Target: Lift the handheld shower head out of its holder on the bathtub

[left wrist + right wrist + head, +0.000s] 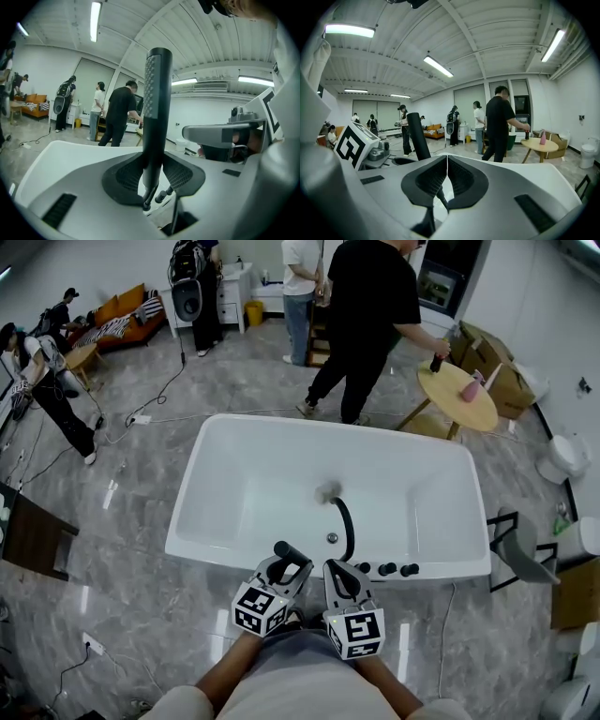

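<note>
The handheld shower head (157,108) is a slim black stick with a dotted spray face. It stands upright between the pads of my left gripper (154,174), which is shut on its lower handle. In the head view the shower head (292,554) rises above the near rim of the white bathtub (217,562). Its black hose (348,524) curves down inside the tub. My right gripper (341,578) hangs just to the right, shut with nothing between its jaws (446,174). From there the shower head (419,136) shows to the left.
Three black tap knobs (385,569) sit on the tub's rim at the right. A round wooden table (457,396) and two people stand beyond the tub. A dark chair (521,550) is at the right end, and cables lie on the floor at the left.
</note>
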The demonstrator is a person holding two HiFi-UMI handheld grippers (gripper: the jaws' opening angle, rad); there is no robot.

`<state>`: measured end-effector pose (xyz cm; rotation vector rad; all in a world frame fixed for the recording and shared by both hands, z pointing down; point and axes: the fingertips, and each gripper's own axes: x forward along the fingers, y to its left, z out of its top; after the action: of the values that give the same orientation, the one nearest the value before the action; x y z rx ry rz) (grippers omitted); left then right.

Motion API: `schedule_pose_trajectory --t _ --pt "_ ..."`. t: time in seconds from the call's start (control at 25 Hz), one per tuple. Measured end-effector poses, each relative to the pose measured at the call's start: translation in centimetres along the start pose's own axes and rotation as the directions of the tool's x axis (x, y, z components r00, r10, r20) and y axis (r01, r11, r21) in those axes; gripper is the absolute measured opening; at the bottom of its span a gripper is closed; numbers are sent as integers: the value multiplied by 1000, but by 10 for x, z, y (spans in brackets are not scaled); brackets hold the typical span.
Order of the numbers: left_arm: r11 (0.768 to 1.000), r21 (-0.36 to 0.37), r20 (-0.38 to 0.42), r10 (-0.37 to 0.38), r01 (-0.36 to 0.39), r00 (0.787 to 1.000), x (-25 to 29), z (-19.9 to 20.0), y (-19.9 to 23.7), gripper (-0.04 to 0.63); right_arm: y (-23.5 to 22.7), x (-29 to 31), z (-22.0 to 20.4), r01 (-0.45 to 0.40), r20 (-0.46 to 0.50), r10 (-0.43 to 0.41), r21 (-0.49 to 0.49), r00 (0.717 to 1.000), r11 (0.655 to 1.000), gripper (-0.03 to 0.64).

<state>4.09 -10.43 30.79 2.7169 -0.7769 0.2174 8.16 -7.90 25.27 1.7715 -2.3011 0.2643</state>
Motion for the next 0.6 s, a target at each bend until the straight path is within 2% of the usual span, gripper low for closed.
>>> schedule_pose_trajectory --t 0.28,0.6 --pt "1000 21 -21 21 -20 1000 -6 -7 6 137 7 -3 -10 -8 -27 8 8 1000 1000 20" --pt "1000 -13 -29 12 -12 1000 1 -12 8 137 -2 -4 -17 7 -31 -6 31 999 999 20"
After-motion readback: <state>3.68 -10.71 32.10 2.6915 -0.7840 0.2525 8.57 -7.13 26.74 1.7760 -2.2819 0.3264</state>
